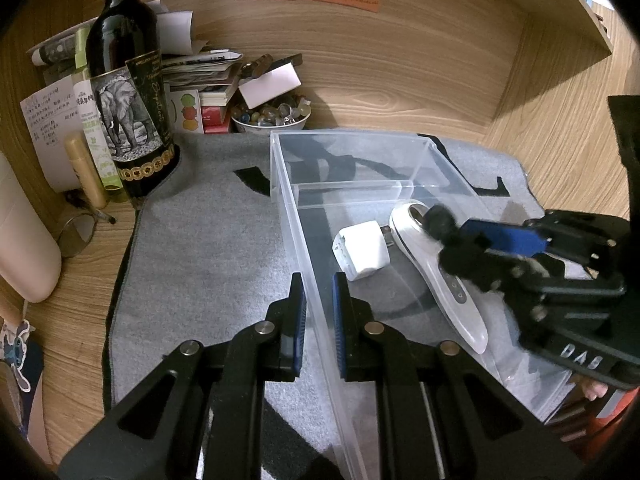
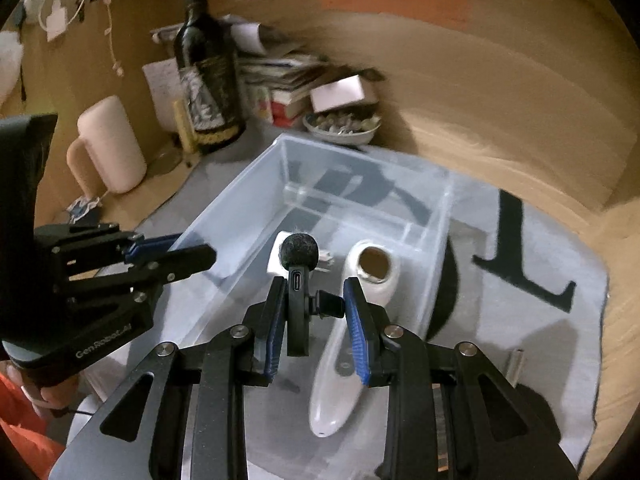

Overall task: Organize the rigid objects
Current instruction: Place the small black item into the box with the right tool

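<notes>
The right wrist view shows the right hand-held gripper [image 2: 316, 314] clamped on a small black clip-on microphone with a furry windscreen [image 2: 299, 276], held over the clear plastic divided bin [image 2: 236, 200]; the left view shows this only blurred. In the bin's near compartment lie a white plug adapter [image 1: 362, 250] and a white handheld device [image 1: 436, 276]. The left hand-held gripper [image 1: 319, 320] straddles the bin's left wall, fingers slightly apart. Readable: "Gen.Robot.AI" and "DAS".
</notes>
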Demonstrator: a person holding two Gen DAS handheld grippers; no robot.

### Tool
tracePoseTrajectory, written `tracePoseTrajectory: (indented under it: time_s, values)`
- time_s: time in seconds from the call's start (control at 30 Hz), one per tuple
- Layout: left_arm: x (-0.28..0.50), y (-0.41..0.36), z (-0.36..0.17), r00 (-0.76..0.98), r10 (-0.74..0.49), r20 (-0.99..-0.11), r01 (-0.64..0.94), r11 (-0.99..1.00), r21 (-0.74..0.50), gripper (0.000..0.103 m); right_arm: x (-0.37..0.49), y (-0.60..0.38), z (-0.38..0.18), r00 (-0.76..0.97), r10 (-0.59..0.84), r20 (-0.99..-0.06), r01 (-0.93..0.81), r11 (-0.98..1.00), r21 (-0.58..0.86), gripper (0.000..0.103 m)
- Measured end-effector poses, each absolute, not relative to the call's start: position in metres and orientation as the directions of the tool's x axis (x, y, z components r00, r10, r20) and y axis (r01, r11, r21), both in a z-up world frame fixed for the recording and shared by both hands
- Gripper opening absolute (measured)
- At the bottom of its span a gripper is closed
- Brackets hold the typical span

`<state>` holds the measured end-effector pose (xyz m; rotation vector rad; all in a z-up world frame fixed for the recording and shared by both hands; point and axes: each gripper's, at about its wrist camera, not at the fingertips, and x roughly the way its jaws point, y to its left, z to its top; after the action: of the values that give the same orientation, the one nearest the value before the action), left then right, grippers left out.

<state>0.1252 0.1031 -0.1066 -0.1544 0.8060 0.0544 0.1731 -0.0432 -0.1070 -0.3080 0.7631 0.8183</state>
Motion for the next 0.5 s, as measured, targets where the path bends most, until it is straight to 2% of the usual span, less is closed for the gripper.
tracePoseTrajectory:
  time_s: [0.43,0.5]
  values:
    - [0.1251,0.1029,-0.1068,0.694,-0.013,-0.720,-0.101,0.988,-0.115,0.012,0.1699,-0.0312,-0.1148,0.416,0.511,-0.752,-0.772,0.635,0.004,0.026]
    - [0.1250,0.1029,-0.1068,0.694,-0.012,-0.720,-0.102,0.988,-0.114,0.012,0.1706,-0.0324,-0.1136,0.417,0.515,-0.749,-0.769,0.639,0.011,0.030]
